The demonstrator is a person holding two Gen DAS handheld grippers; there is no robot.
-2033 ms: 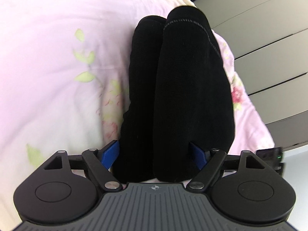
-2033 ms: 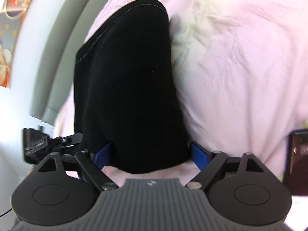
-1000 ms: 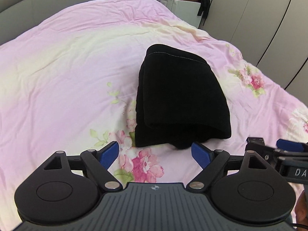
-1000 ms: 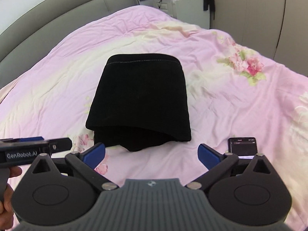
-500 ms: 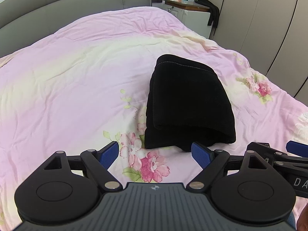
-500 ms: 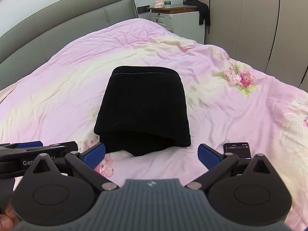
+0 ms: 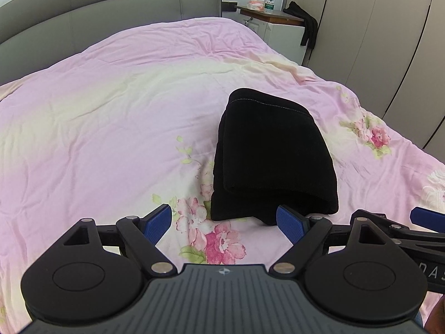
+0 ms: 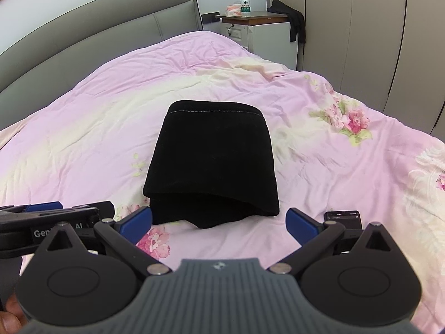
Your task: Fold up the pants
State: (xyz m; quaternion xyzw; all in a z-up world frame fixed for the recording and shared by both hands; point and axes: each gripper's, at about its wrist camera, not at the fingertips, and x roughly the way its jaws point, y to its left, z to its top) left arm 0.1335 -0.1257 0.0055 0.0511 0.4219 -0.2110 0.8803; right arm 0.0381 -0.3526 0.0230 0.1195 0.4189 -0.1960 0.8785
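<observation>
Pink floral bedding (image 7: 97, 128) covers a bed, with black pants (image 8: 211, 161) folded into a neat stack near its middle. Both the left gripper (image 7: 224, 222) and right gripper (image 8: 219, 221) hover just short of the stack, fingers spread wide and empty. Beside the right gripper lies a phone (image 8: 343, 217).

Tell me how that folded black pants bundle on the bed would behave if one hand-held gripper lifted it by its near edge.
The folded black pants would probably sag and unfold, since loose stacked layers show at the near edge. The fabric looks thick and soft, so likely grippy rather than slippery. Pushed across the pink floral duvet, it would more likely bunch up than slide cleanly.
</observation>
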